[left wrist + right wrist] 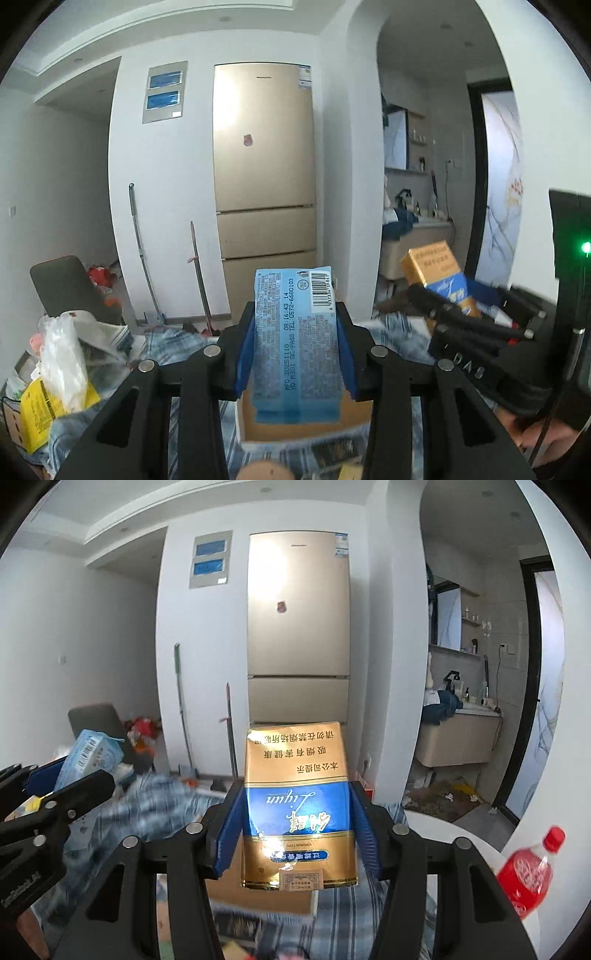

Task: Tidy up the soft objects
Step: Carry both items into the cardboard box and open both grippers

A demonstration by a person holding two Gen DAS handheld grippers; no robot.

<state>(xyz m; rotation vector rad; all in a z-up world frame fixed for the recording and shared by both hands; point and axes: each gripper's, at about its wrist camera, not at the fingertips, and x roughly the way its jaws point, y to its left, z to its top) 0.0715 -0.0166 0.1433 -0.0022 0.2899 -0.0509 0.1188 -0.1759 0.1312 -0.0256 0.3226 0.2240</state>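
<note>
My left gripper (294,354) is shut on a light blue tissue pack (295,343), held upright above an open cardboard box (295,430). The pack also shows in the right wrist view (92,757). My right gripper (295,834) is shut on a gold and blue soft cigarette pack (297,805), held above the same cardboard box (258,890). In the left wrist view the right gripper (476,325) is at the right, with the cigarette pack (439,273) raised. Both packs are lifted well above the striped cloth (155,808).
A yellow packet (37,413) and a white plastic bag (62,362) lie at the left. A red soda bottle (532,871) stands on a white table (461,834) at the right. A fridge (297,627), mops and a dark chair (66,288) stand behind.
</note>
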